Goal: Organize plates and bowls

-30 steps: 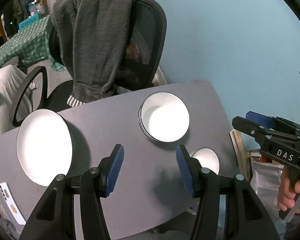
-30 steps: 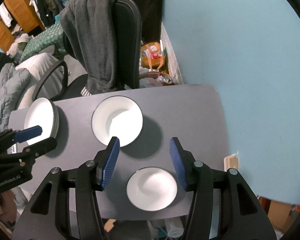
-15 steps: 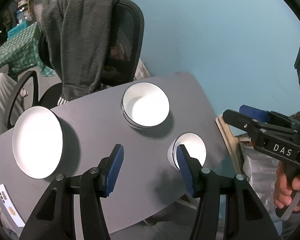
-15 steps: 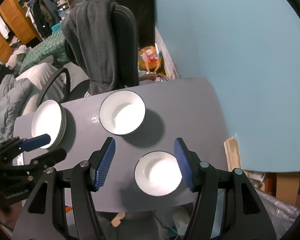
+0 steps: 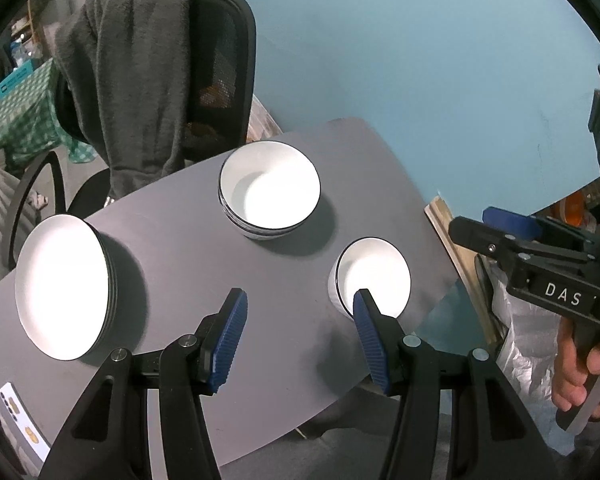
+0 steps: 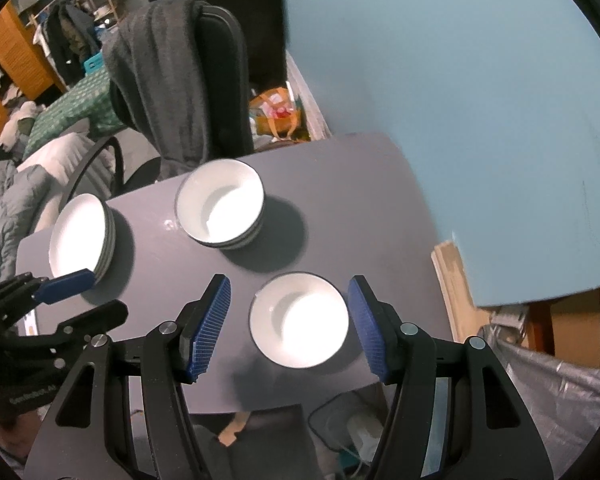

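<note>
Hovering right gripper (image 6: 288,326) over the lone small bowl (image 6: 299,320) near the bench's right edge, jaws just widened, empty, ready to straddle it; left gripper (image 5: 298,338) likewise open and empty.

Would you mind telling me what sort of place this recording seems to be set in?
Most likely a lived-in room at home, a bedroom or a study. A grey table with white bowls stands against a blue wall, an office chair has a dark garment draped over it, and clothes hang by wooden doors behind.
</note>
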`<state>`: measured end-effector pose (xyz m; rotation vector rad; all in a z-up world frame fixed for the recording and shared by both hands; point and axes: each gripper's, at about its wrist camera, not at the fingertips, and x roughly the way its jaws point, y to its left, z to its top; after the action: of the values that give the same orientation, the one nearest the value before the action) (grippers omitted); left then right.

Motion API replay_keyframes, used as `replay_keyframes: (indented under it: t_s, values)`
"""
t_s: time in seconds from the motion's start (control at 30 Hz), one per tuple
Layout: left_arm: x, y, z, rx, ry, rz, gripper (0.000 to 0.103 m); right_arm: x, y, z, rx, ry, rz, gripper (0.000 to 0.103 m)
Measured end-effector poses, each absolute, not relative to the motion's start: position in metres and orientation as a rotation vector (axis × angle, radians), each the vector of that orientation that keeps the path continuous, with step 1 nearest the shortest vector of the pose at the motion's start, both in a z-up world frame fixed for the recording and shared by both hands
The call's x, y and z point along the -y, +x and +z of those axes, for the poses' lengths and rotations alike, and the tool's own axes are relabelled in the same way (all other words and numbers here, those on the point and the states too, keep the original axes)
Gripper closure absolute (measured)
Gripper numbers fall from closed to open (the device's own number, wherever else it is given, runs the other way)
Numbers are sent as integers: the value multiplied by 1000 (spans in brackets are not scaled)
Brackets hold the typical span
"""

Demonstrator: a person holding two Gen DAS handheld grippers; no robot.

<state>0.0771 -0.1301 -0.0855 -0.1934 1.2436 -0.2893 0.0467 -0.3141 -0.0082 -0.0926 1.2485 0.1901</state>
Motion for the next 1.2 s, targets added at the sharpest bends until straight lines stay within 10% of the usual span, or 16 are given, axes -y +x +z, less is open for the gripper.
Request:
replay_keyframes:
  t_s: [1.2]
  values:
    - [213, 124, -198, -1447, -81, -413, 47, 398, 43, -112, -1391, 84, 148, 43]
